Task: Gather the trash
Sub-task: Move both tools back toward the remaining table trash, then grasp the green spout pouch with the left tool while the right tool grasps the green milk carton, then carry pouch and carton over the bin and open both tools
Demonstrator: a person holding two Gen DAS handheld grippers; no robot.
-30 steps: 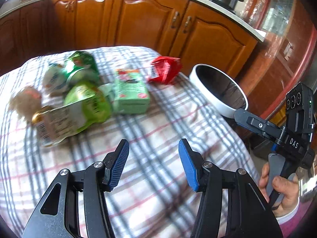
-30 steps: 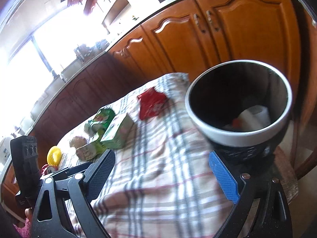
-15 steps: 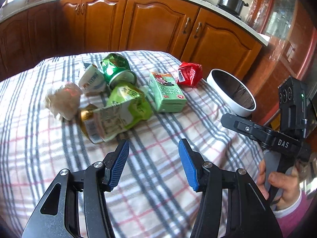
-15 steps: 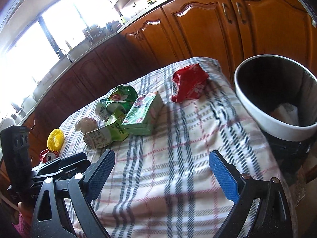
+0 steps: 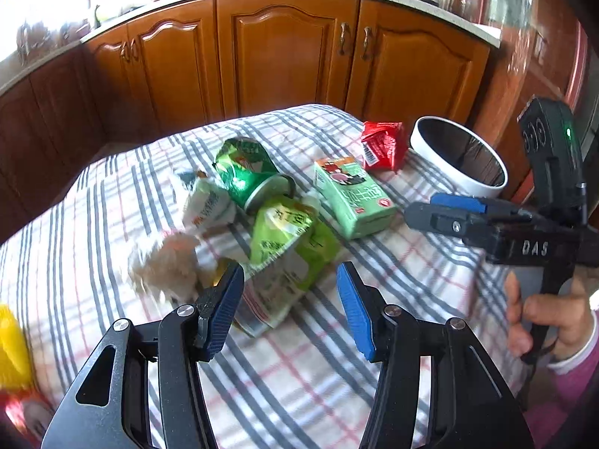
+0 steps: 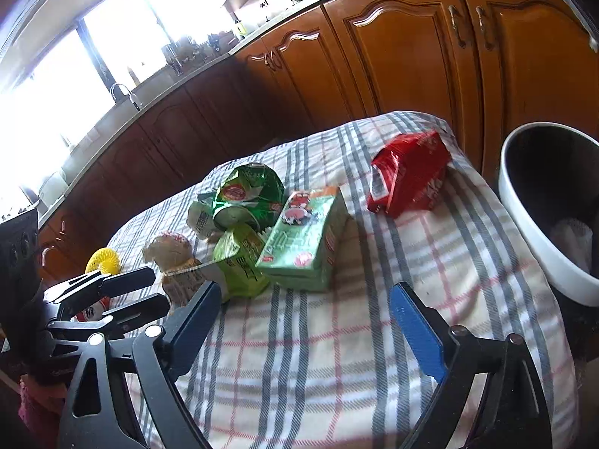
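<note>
left wrist view looks down over the left gripper, whose jaws stand about half open with nothing between them, only the checked cloth of the tabletop showing in the gap. they point at the near end of the trash heap, where a crumpled light green packet lies just ahead of the blue pads, so this hand seems lined up to take that piece first. beside it, to the left, sits a blurred brownish wad, and behind it a squashed dark green can leans on a pale wrapper. a green drink carton lies flat to the right of the pile, and a red packet lies apart from it, near the white-rimmed bin that stands off the tabletop's far right edge, handy for dropping things in. the right gripper is wide but its jaws are closing, with nothing between them; it points toward the carton, probably its target. a hand in a pink sleeve holds that tool. the pieces touch and overlap, so pulling one may drag its neighbours, and the two tools crowd the same near side of the heap. a yellow ridged object lies at the left, well apart from the bin; i cannot tell whether it is trash.
</note>
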